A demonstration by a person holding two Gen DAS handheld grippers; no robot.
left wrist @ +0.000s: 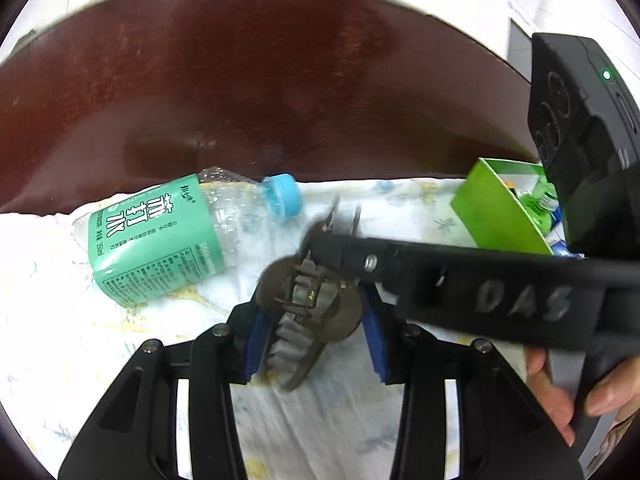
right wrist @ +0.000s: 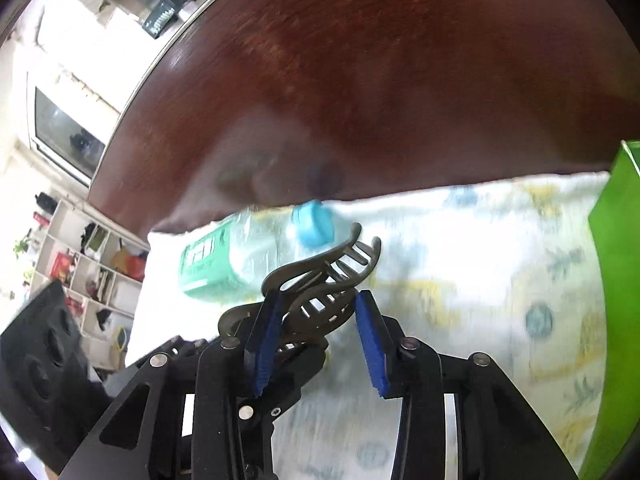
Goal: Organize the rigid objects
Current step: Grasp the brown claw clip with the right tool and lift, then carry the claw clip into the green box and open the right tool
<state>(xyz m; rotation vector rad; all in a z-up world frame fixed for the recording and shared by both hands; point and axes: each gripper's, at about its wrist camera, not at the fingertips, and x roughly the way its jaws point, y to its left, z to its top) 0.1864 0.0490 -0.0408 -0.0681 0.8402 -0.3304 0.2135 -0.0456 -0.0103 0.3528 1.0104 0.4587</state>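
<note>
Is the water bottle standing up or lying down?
Lying down. The water bottle rests on its side on the cloth, blue cap pointing sideways.

A dark red-brown wooden headboard (right wrist: 360,80) fills the upper half of both views. Below it lies a white sheet (left wrist: 360,412) printed with pale yellow and blue motifs, across the lower part of each frame. At the left edge of the right wrist view stands a white cubby shelf (right wrist: 92,264) crowded with small items, with a window (right wrist: 64,132) above it.
</note>
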